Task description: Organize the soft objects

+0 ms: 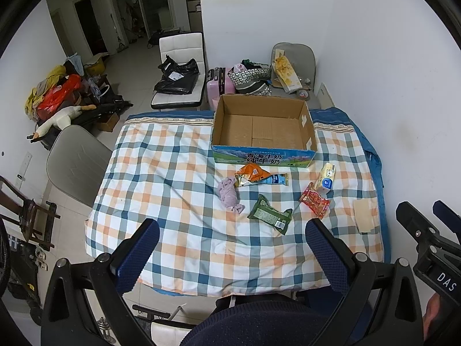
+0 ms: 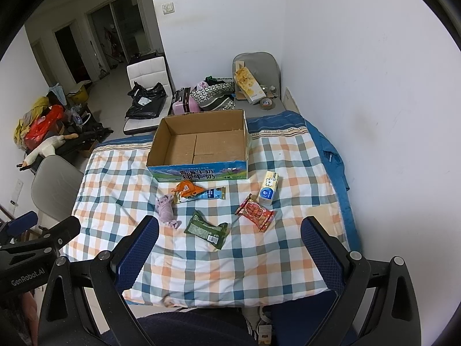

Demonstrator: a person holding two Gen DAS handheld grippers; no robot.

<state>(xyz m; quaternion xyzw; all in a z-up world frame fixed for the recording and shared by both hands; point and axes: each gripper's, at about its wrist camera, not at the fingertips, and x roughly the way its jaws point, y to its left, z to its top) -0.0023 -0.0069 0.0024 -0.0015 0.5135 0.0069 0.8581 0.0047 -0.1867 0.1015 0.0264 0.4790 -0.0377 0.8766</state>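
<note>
An open empty cardboard box (image 1: 263, 128) (image 2: 198, 147) stands at the far side of the checked tablecloth (image 1: 178, 190) (image 2: 121, 190). In front of it lie a purple soft toy (image 1: 229, 194) (image 2: 166, 209), an orange-and-blue snack packet (image 1: 256, 175) (image 2: 196, 191), a green packet (image 1: 269, 214) (image 2: 206, 229), a red packet (image 1: 314, 199) (image 2: 255, 212) and a yellow-white tissue pack (image 1: 327, 178) (image 2: 269, 187). My left gripper (image 1: 232, 255) is open and empty above the near table edge. My right gripper (image 2: 229, 252) is open and empty, also near the front.
A beige pad (image 1: 363, 214) lies at the table's right edge. A grey chair (image 1: 75, 164) (image 2: 54, 184) stands left of the table. A white chair with black bags (image 1: 178, 77) (image 2: 147, 98), a pink suitcase (image 1: 217, 83) and piled bags stand behind. A wall lies right.
</note>
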